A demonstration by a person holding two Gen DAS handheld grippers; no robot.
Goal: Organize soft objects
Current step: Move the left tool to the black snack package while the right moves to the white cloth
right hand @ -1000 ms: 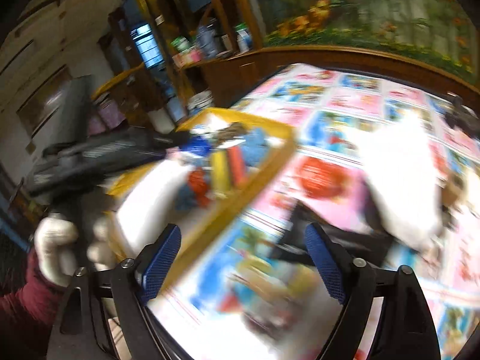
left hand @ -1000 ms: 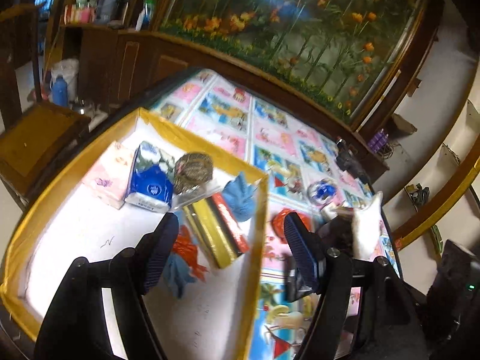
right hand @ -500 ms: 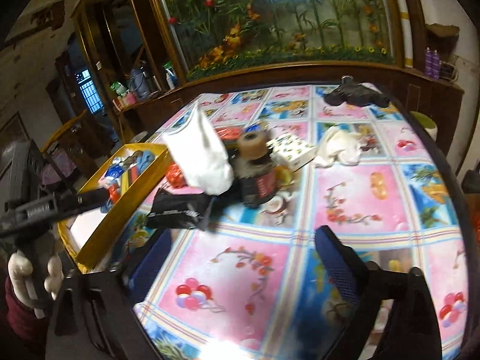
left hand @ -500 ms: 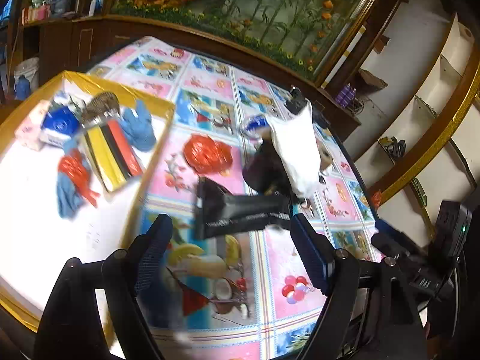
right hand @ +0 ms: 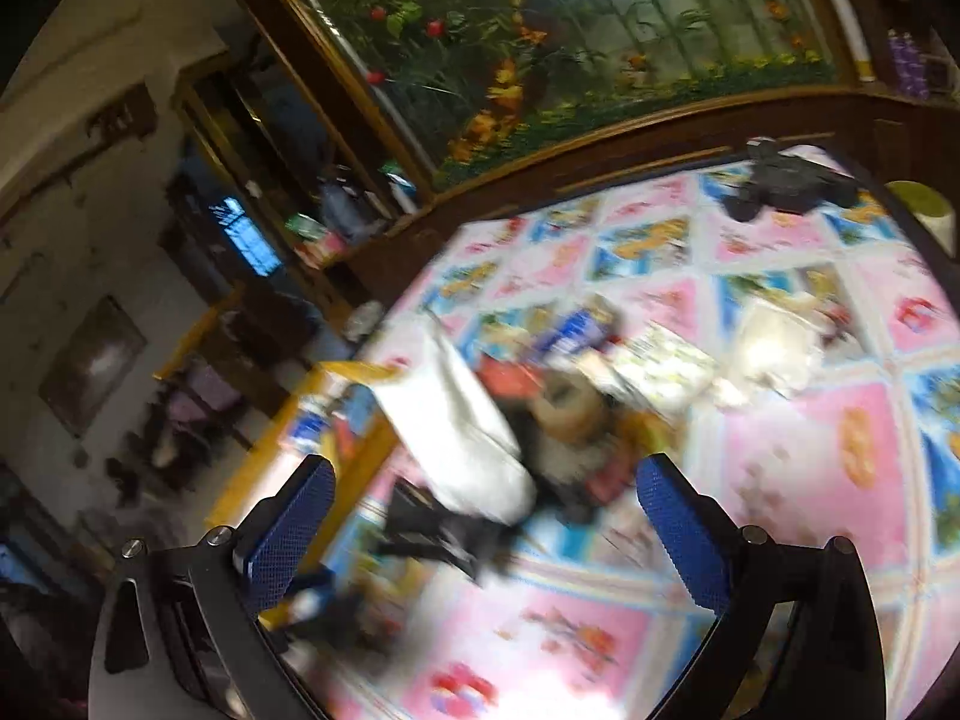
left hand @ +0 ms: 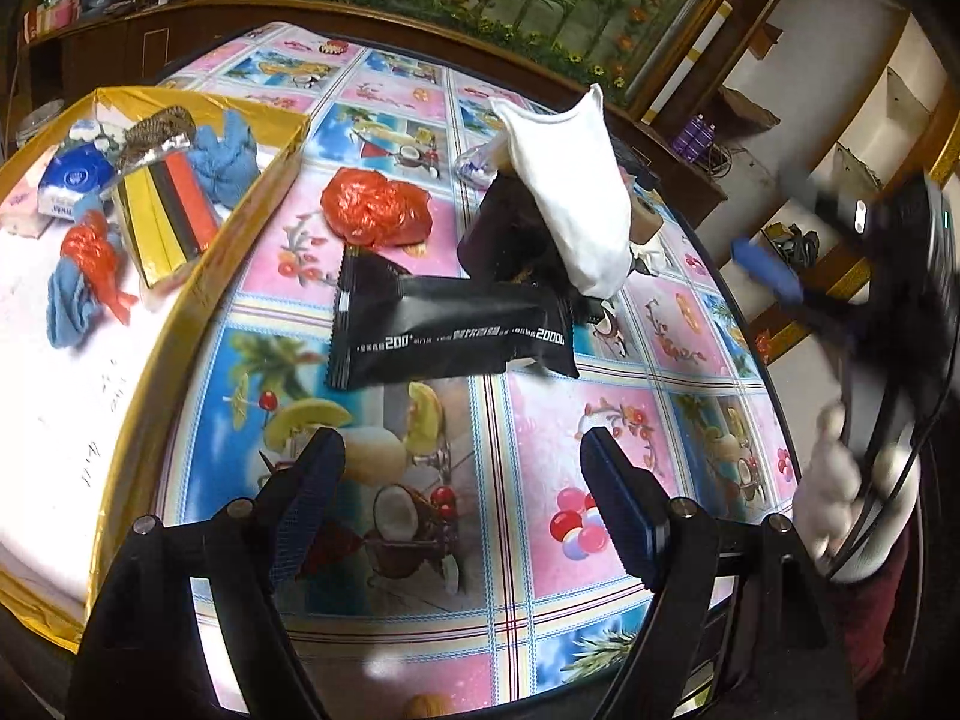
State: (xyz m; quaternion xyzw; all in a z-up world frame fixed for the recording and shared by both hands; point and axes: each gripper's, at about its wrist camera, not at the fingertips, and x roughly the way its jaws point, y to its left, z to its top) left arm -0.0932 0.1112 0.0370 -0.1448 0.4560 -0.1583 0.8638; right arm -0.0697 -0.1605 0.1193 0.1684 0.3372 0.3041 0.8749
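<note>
Left gripper (left hand: pixel 462 498) has shifted from yellow box (left hand: pixel 198 276) to black packet (left hand: pixel 450 324), frame centre; both grippers' jaws have just been opening, now apart and empty; right gripper (right hand: pixel 480 534).

The black packet (left hand: pixel 450 324) lying on the bench (left hand: pixel 570 456) carries white print with the legible numbers "200" and "20000"; other characters are unreadable.
</note>
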